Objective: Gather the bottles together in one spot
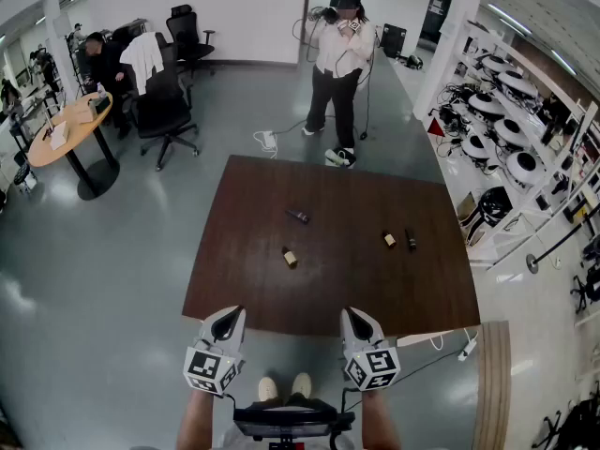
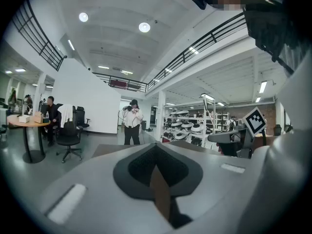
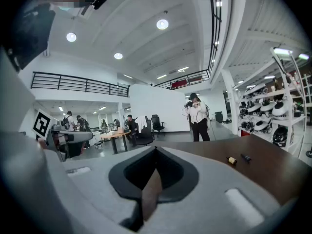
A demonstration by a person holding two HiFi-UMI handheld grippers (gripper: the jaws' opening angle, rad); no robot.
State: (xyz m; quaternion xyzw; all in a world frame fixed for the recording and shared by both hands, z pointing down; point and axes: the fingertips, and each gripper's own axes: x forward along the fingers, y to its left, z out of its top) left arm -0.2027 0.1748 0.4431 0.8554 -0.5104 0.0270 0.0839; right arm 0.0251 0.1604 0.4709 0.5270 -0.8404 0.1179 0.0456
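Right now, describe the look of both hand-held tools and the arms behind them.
The left tool and right tool are matching pale grey shells tapering to a point, with a dark lining inside. Each carries a white cube printed with black square markers at its rear. The forearms behind show no sleeves.

1. On the table (image 1: 244,289), the first bottle (image 1: 297,216) lies left of centre; the second bottle (image 1: 290,257) lies just nearer.
2. The third bottle (image 1: 389,240) and fourth bottle (image 1: 410,239) lie side by side, well right of those.
3. A person (image 1: 337,54) stands beyond the far edge.
4. Chairs (image 1: 164,111) and a round table (image 1: 66,139) stand far left; shelves (image 1: 511,148) line the right.
5. The left gripper (image 1: 236,311) and right gripper (image 1: 347,313) hang at the near edge.
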